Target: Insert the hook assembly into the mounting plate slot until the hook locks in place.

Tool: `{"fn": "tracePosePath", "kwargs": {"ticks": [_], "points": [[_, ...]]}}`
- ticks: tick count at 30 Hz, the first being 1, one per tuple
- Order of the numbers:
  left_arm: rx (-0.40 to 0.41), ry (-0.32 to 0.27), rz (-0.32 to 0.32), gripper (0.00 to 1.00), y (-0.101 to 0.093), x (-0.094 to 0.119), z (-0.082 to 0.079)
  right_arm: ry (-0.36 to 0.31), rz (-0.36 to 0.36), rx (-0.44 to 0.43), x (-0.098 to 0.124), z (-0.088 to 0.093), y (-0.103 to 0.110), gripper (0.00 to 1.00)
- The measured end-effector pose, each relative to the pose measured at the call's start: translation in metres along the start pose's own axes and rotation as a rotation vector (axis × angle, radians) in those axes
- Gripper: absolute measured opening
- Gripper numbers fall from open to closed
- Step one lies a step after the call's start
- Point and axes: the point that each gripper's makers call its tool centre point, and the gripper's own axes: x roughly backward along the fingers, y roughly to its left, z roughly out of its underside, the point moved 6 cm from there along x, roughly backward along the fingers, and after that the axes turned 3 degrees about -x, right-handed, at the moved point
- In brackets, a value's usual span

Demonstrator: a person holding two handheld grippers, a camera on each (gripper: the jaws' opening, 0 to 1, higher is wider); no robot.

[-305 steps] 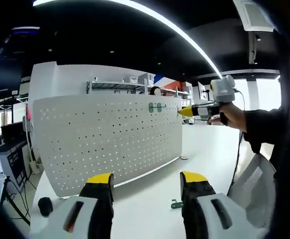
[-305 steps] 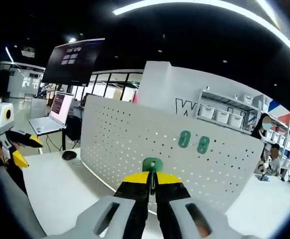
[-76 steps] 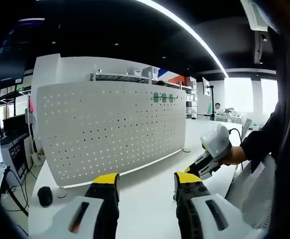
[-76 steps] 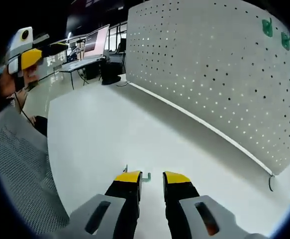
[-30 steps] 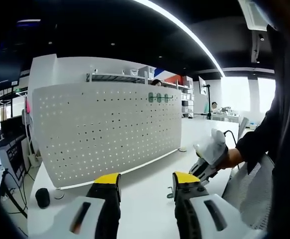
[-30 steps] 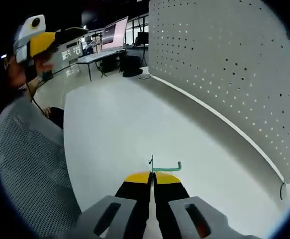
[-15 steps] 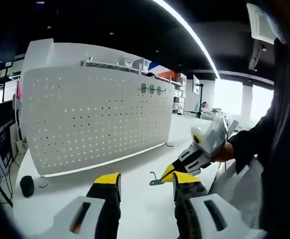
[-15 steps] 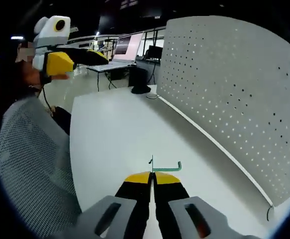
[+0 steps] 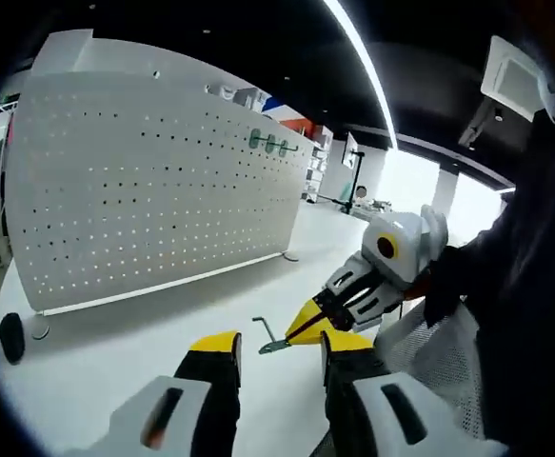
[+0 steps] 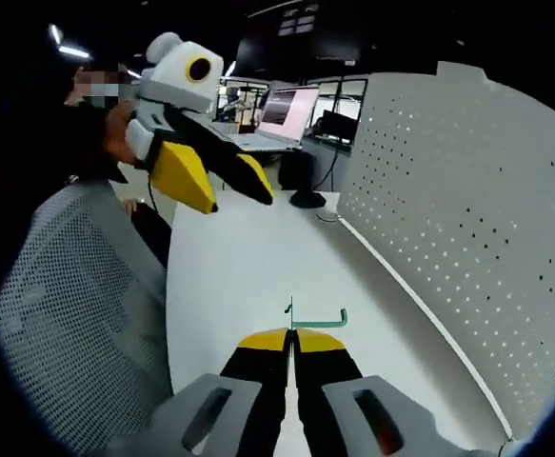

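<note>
- In the right gripper view, the right gripper (image 10: pixel 292 335) has its yellow-tipped jaws pressed together on a thin green hook (image 10: pixel 315 320), held above the white table (image 10: pixel 248 276). The hook's base is hidden between the jaws; its bar juts out to the right and ends in a small upturned tip.
- In the left gripper view the same hook (image 9: pixel 269 338) sticks out from the right gripper's yellow tips, lifted just above the tabletop. It is small there and its shape is hard to read.
- The left gripper (image 9: pixel 279 345) has its jaws parted, with nothing between them. In the right gripper view it appears at upper left, raised above the table's far end, jaws apart.
- A white perforated mounting plate (image 9: pixel 153 181) stands upright along the far side of the table. Three small green hooks (image 9: pixel 268 143) hang in a row near its top right corner; their details are too small to make out.
- In the right gripper view the plate is cut off at the right edge.
- A grey mesh chair back (image 10: pixel 77 314) lies beside the table, partly cut off.
- A dark round object (image 9: pixel 11 337) sits near the plate's left end; what it is I cannot tell.
</note>
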Motion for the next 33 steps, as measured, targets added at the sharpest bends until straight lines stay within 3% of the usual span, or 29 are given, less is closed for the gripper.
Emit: {"fn": "tracePosePath", "kwargs": {"ticks": [9,19,28,33], "points": [[0.054,0.084,0.046,0.15,0.003,-0.019,0.007,-0.017,-0.066,0.093,-0.004,-0.011,0.017,0.0],[0.168,0.187,0.064,0.14,0.01,-0.03,0.025,-0.037,-0.106,0.176,-0.005,-0.018,0.027,0.0],[0.248,0.202,0.082,0.09,0.01,-0.032,0.032,-0.05,-0.109,0.253,-0.006,-0.025,0.033,0.0],[0.239,0.201,0.088,0.05,0.007,-0.031,0.033,-0.04,-0.103,0.273,-0.006,-0.025,0.034,0.0]]}}
